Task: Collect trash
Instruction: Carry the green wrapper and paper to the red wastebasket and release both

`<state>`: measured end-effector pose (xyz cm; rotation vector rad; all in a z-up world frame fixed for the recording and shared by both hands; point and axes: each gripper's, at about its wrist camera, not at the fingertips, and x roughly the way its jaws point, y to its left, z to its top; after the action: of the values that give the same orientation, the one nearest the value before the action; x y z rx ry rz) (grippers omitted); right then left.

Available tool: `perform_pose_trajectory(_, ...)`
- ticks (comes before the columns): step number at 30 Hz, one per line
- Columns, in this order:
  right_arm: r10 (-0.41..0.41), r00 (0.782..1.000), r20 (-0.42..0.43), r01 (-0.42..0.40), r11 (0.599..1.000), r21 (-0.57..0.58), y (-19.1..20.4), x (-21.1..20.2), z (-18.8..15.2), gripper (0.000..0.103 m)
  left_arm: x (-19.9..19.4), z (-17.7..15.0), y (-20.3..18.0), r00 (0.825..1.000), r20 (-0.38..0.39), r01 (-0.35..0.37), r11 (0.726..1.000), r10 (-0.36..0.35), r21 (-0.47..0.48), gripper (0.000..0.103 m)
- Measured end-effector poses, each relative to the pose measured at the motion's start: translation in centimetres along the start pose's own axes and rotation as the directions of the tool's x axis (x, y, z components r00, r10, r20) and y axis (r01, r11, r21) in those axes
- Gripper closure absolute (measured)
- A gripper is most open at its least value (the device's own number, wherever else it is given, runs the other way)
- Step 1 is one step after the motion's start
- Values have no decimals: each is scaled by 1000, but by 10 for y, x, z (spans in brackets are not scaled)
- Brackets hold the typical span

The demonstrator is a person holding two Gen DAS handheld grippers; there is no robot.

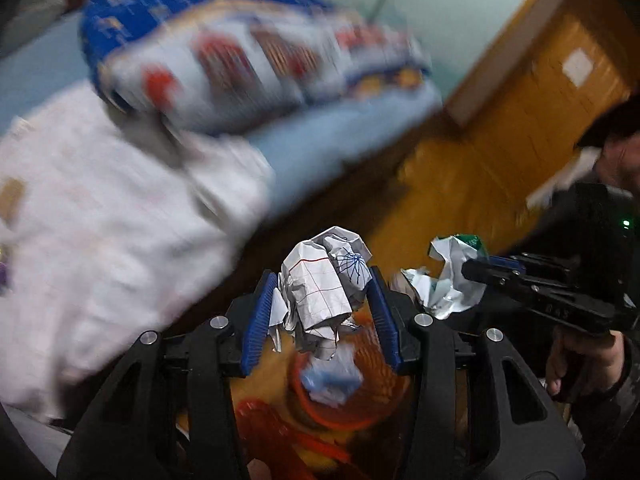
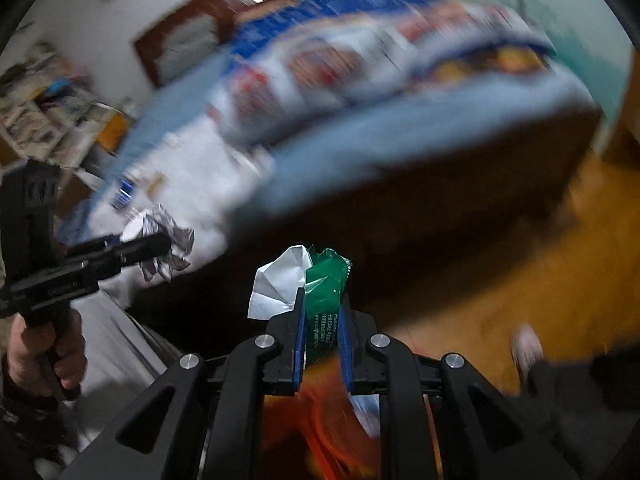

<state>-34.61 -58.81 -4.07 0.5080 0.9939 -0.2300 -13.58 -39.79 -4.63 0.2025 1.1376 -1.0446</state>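
My left gripper (image 1: pixel 322 300) is shut on a crumpled ball of lined white paper (image 1: pixel 320 284), held in the air above an orange bin (image 1: pixel 340 412) that has some trash inside. My right gripper (image 2: pixel 323 312) is shut on a green and white wrapper (image 2: pixel 320 284), also above the orange bin (image 2: pixel 304 420). Each gripper shows in the other's view: the right one (image 1: pixel 492 272) with its wrapper (image 1: pixel 452 276) at the right, the left one (image 2: pixel 156 246) with its paper (image 2: pixel 164 236) at the left.
A bed (image 1: pixel 340 136) with a blue sheet, a white cover (image 1: pixel 100 216) and a blue patterned quilt (image 1: pixel 248 52) fills the background, blurred. The floor (image 2: pixel 500 280) is orange-brown wood. A wooden door (image 1: pixel 540 92) stands at the right. Cluttered shelves (image 2: pixel 44 96) are at far left.
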Motion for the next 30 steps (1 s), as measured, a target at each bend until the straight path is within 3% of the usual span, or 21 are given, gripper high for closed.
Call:
perform_pose_trajectory(3,-39,995,-95,46,996,76,-43,28,-48,88,57,-26,-21,993,-119,19,1000,-17,20,56)
perform_pose_trajectory(6,-74,981,-177,95,989,114,-77,62,-90,88,117,-46,-42,970,-244,18,998,-3,58,56)
perform_pose_trajectory(13,-77,956,-283,147,961,234,-120,126,-132,88,197,-79,-72,914,-396,-14,981,91,193,56)
perform_pose_trajectory(16,-73,944,-321,165,948,271,-126,148,-144,88,228,-99,-67,869,-480,-24,980,118,198,55)
perform_pose_trajectory(19,-68,934,-350,178,939,294,-128,162,-153,88,241,-114,-73,847,-514,-19,973,138,230,51)
perform_pose_trajectory(23,-74,929,-362,193,932,305,-131,169,-162,86,248,-120,-76,831,-539,-1,970,136,244,35)
perform_pose_trajectory(26,-102,933,-344,205,939,277,-134,166,-158,82,249,-124,-77,818,-556,-3,967,148,253,34)
perform_pose_trajectory(28,-118,941,-319,204,946,253,-131,155,-151,78,246,-123,-76,818,-554,-7,966,154,259,34)
perform_pose_trajectory(30,-120,941,-316,202,949,241,-127,149,-144,64,240,-116,-76,828,-541,-3,967,145,255,30)
